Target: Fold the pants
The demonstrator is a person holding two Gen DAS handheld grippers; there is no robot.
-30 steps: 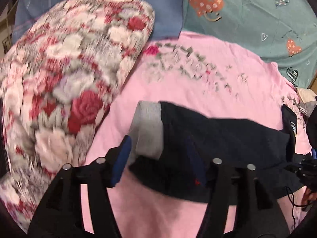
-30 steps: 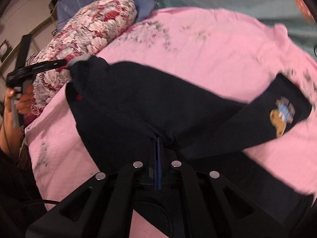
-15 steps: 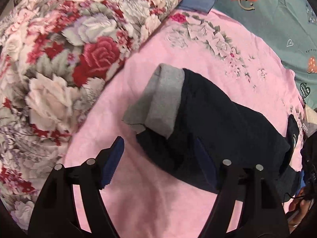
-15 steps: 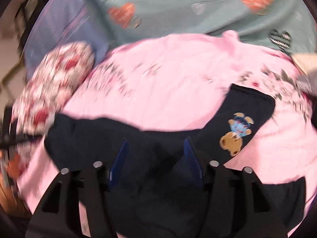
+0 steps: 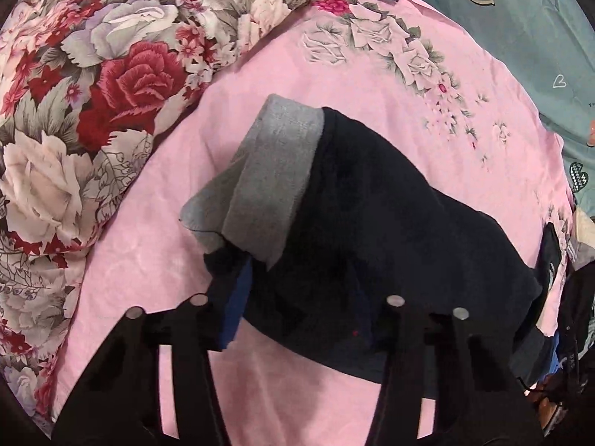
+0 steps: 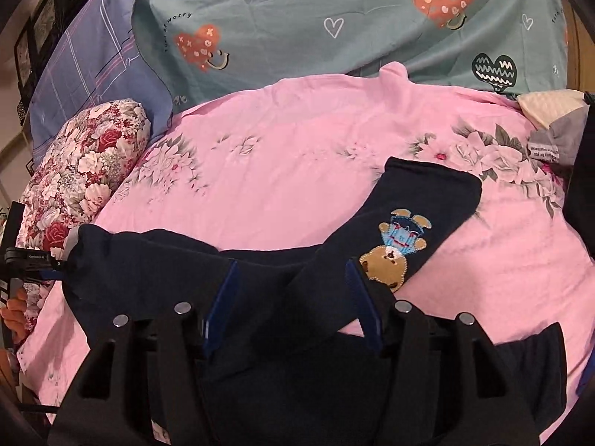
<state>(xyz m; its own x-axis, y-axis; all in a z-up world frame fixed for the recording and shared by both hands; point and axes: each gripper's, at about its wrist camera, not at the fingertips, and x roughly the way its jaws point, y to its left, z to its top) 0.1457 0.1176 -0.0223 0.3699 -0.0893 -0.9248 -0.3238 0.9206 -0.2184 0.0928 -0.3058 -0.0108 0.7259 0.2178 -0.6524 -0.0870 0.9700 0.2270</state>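
We saw the dark navy pants (image 6: 156,267) lying across the pink floral sheet (image 6: 282,171), partly folded, with one leg running off toward the right and showing a stitched bear patch (image 6: 398,249) that sat upside down in the right wrist view. In the left wrist view the waist end of the pants (image 5: 390,230) was turned back so that its grey lining (image 5: 271,178) showed as a broad cuff. Our left gripper (image 5: 297,297) had its fingers spread wide, one to each side of that end of the cloth, the blue pad (image 5: 234,312) of the left finger just beside the fabric edge; we could not tell whether either pad touched it. Our right gripper (image 6: 290,304) also stood wide apart over the dark cloth, gripping nothing. A rose-patterned pillow (image 5: 93,104) lay at the left of the sheet, and a teal cover with hearts (image 6: 334,26) lay beyond it
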